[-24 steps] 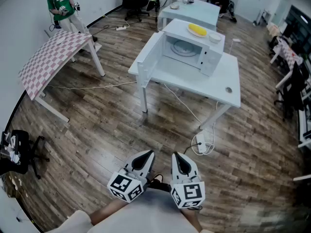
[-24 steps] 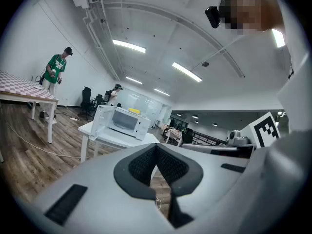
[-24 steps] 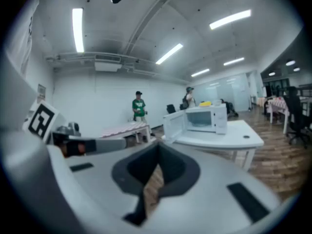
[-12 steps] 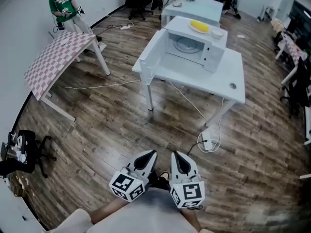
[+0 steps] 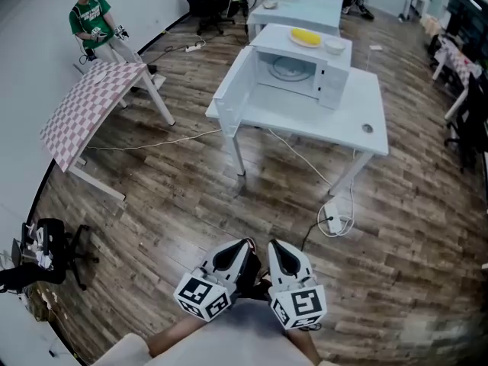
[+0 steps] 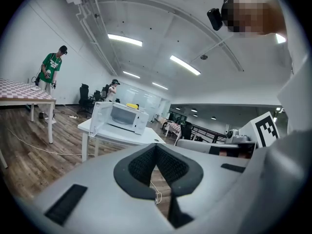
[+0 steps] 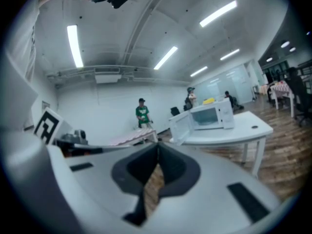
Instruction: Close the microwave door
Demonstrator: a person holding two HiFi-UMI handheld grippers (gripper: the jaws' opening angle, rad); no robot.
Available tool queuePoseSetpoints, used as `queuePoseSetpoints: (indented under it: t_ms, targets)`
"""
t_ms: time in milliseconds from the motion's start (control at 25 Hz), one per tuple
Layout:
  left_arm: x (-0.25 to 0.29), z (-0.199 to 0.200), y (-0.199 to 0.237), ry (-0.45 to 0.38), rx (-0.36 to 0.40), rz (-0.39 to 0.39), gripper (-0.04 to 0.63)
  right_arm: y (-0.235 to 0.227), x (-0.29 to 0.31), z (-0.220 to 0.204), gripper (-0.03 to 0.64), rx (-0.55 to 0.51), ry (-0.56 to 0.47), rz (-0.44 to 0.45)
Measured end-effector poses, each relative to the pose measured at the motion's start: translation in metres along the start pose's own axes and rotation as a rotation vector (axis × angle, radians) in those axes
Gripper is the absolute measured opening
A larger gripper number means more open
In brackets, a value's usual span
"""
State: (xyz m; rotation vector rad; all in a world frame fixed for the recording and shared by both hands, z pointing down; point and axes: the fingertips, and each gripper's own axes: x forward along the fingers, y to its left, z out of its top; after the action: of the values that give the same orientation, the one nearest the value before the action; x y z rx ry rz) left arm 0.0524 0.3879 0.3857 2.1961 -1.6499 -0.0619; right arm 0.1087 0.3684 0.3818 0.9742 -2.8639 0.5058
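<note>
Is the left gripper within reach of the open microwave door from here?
Probably not yet. The left gripper sits close to the person's body, a stretch of wood floor away from the microwave door. Nothing seems to block the way there.

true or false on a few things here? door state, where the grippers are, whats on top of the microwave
1. The microwave door stands open. True.
2. The left gripper touches the door. False: it is close to the person's body, with open floor between it and the white table.
3. A yellow thing lies on top of the microwave. True.
4. The right gripper holds something. False: its jaws are together with nothing between them.
5. In the head view, the checkered table is to the right of the microwave. False: it is to the left.
</note>
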Motion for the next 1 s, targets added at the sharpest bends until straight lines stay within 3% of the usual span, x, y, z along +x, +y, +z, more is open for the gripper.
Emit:
queuePoseSetpoints:
  t_ms: [640, 840, 1000]
  targets:
    - [0.022, 0.021, 0.051, -0.055, -0.092, 0.064, 0.017, -0.001, 0.061, 0.012, 0.023, -0.055, 0.081, 0.079]
    - [0.037, 0.032, 0.064, -0.053, -0.042, 0.071, 0.017, -0.007, 0.083, 0.014, 0.023, -0.053, 0.103, 0.086]
    - [0.05, 0.036, 0.078, -0.046, -0.061, 0.071, 0.017, -0.013, 0.102, 0.015, 0.023, -0.048, 0.117, 0.087]
